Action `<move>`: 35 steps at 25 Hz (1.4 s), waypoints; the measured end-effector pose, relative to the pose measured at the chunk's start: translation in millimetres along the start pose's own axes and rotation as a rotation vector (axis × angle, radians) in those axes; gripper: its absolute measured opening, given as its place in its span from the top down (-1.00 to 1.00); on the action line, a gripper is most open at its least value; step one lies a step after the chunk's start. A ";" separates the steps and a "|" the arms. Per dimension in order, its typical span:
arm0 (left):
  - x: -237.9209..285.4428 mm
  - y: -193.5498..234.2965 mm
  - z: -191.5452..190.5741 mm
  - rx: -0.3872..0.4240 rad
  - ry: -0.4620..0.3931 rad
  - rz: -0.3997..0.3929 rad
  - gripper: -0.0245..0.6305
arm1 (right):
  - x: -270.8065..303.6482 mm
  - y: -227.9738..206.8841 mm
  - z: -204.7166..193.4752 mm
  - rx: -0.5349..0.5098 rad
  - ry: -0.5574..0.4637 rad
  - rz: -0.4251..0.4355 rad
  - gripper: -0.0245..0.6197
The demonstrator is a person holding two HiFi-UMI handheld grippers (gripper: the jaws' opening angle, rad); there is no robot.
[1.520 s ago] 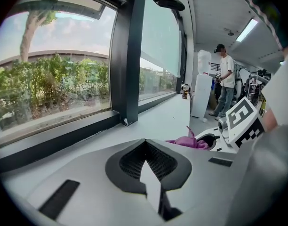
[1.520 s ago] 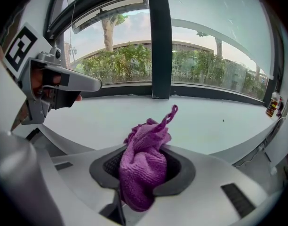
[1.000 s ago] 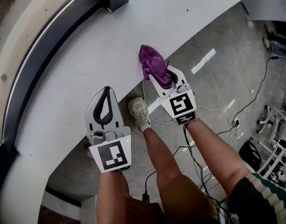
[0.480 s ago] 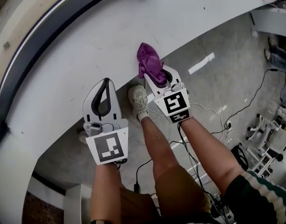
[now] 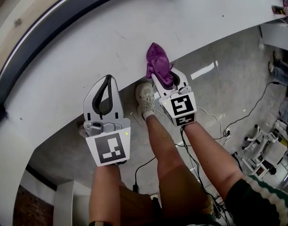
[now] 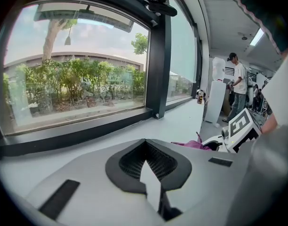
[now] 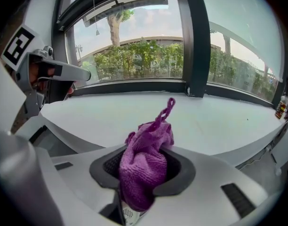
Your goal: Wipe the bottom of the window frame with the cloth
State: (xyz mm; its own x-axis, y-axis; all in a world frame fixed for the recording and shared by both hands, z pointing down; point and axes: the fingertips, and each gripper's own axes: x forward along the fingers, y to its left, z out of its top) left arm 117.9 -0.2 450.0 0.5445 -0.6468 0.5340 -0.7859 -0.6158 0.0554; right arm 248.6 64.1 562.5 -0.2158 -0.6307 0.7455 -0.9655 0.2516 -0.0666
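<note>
A bunched purple cloth (image 5: pixel 158 62) is pinched in my right gripper (image 5: pixel 166 79), which is shut on it at the near edge of the white sill (image 5: pixel 87 41). In the right gripper view the cloth (image 7: pixel 146 164) bulges up between the pads above the sill (image 7: pixel 219 121). My left gripper (image 5: pixel 108 80) hovers over the sill's near edge to the left, shut with nothing in it (image 6: pixel 145 147). The dark bottom of the window frame (image 5: pixel 50 32) curves along the sill's far side, the same frame (image 6: pixel 87 131) (image 7: pixel 134 86) lying well ahead of both grippers.
A dark upright mullion (image 7: pixel 193 41) (image 6: pixel 158 69) stands on the frame. Below the sill are the person's legs, a white shoe (image 5: pixel 145 98) and cables (image 5: pixel 219 126) on the grey floor. A person (image 6: pixel 238 88) stands far right by a white column (image 6: pixel 214 102).
The head view has slid along the sill, so the mullion's base has moved right and nearly out of view. Both grippers keep much the same pose, the cloth still held in the right one.
</note>
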 end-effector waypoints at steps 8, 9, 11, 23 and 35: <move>-22.0 25.3 -10.1 -0.027 -0.003 0.040 0.91 | 10.0 44.6 8.6 -0.035 0.006 0.065 0.46; -25.5 28.6 -10.7 -0.027 -0.007 0.047 0.91 | 11.5 52.7 9.8 -0.047 0.007 0.079 0.46; -31.7 33.6 -12.2 -0.026 -0.010 0.053 0.91 | 13.6 65.6 11.9 -0.061 0.012 0.095 0.46; -73.8 81.8 -34.4 -0.066 -0.004 0.116 0.91 | 34.4 142.7 28.1 -0.129 0.011 0.186 0.46; -110.7 125.0 -56.6 -0.111 0.005 0.180 0.91 | 42.7 194.7 30.5 -0.178 0.025 0.235 0.46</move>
State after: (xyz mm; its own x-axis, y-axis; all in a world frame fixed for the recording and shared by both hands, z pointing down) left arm -57.2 19.9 445.5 0.3913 -0.7392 0.5482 -0.8978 -0.4375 0.0509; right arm 47.0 63.7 561.1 -0.4247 -0.5224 0.7395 -0.8485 0.5146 -0.1238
